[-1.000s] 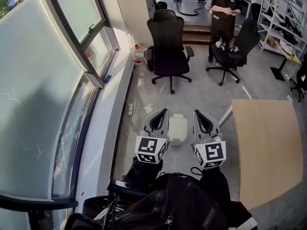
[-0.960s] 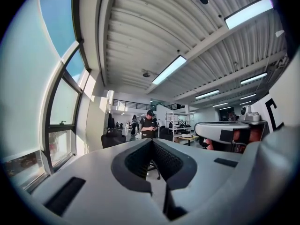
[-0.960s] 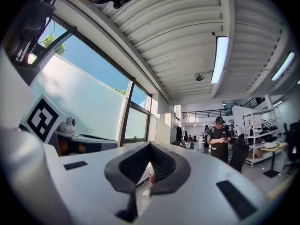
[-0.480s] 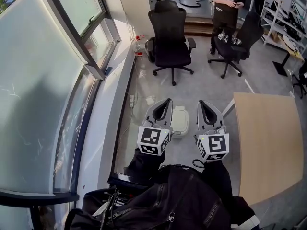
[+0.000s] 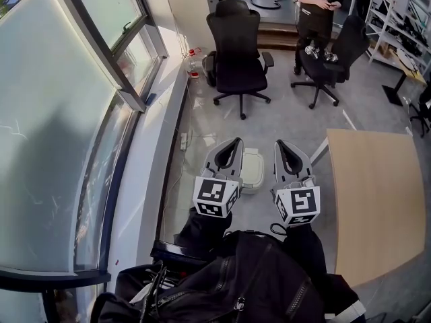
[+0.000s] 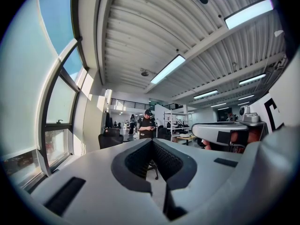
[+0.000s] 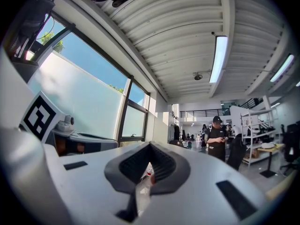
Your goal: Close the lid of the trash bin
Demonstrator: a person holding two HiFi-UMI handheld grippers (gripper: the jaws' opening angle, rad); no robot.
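Observation:
In the head view a small white trash bin (image 5: 253, 169) stands on the grey floor with its lid lying flat on top. My left gripper (image 5: 234, 142) and right gripper (image 5: 279, 144) are held level, side by side above it, one on each side. Neither touches the bin. In the left gripper view the left gripper (image 6: 151, 142) has its dark pads meeting at the tip, with nothing between them. In the right gripper view the right gripper (image 7: 150, 145) is likewise shut and empty. The bin does not show in either gripper view.
A wooden table (image 5: 377, 200) stands close at the right. A tall window wall with a sill (image 5: 145, 180) runs along the left. Two black office chairs (image 5: 237, 52) (image 5: 330, 62) and a standing person (image 5: 316, 9) are farther ahead. A dark bag (image 5: 249, 288) is at my front.
The whole head view has shifted slightly, so things sit a little higher in the picture. Both grippers stay shut and side by side over the bin.

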